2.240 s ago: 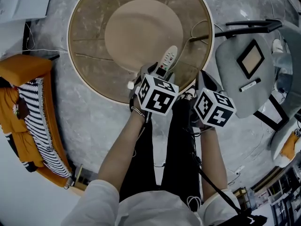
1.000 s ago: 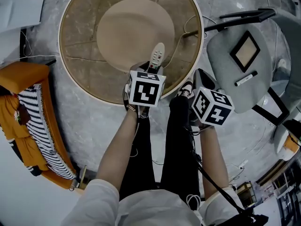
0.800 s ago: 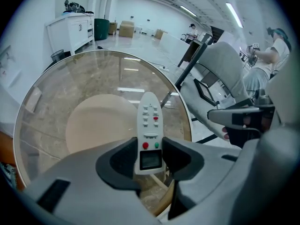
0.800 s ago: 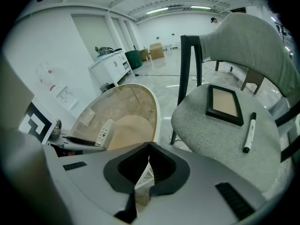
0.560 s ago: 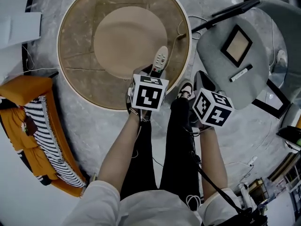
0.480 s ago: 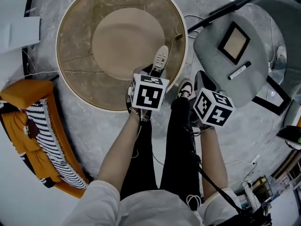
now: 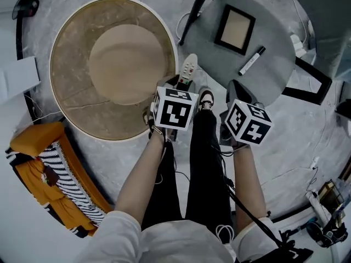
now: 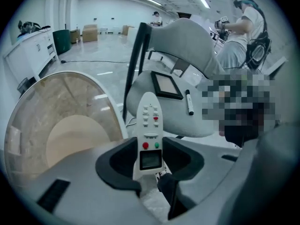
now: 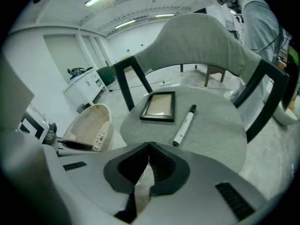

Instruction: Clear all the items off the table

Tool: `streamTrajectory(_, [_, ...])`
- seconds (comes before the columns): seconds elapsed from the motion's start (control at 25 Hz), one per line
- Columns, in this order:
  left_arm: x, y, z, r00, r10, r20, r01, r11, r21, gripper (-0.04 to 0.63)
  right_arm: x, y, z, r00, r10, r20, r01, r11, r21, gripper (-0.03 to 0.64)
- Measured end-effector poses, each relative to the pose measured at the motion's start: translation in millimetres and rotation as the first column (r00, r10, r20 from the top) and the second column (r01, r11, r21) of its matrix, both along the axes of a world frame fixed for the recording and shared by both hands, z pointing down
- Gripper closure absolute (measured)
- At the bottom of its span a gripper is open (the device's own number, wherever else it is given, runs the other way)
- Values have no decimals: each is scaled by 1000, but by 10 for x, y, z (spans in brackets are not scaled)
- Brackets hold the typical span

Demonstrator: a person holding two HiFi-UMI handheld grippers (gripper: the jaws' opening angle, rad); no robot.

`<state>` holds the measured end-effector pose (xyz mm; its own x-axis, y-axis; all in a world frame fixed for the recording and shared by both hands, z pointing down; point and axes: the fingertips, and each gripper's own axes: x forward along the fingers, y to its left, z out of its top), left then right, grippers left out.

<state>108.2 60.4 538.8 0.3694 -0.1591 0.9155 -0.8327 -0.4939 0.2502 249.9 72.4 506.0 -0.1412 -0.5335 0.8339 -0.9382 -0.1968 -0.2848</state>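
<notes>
Your left gripper (image 8: 150, 159) clamps the white remote control (image 8: 150, 121) by its lower end only. Most of its length juts past the jaws, over the floor between the round table's (image 7: 71, 108) right edge and the chair seat (image 7: 274, 75). A quick swing could lever it loose. Your right gripper (image 9: 147, 165) is closed on nothing. Setting the remote down near the marker (image 7: 252, 61) might roll the marker off the seat's edge.

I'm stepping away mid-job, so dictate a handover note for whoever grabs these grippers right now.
Left gripper: shut on the remote, held between table and chair.
Right gripper: shut, empty.
Done: picture frame and marker lie on the chair seat; no item shows on the round table.
Left: probably set the remote on the seat too.
</notes>
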Motion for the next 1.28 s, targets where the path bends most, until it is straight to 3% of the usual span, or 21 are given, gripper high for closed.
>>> streamTrajectory(0.32, [824,100,10,990,139,1,-139,990,4,425,890,315,26,989,148,-23,-148,989,-6,594])
streamTrajectory(0.6, [1427,228,-13,963,270,-10,-270,963,-4,425,1347,599,92,957,292,-6,-292,956,-15,594])
streamTrajectory(0.92, [2154,342,11,933,357,-41,-358,934,-9,425,1798,809,183,932,362,-8,-363,932,-26,594])
streamTrajectory(1.28, [2759,337,205,932,362,-34,-363,931,-38,424,2170,868,267,936,352,-10,-352,935,-37,594])
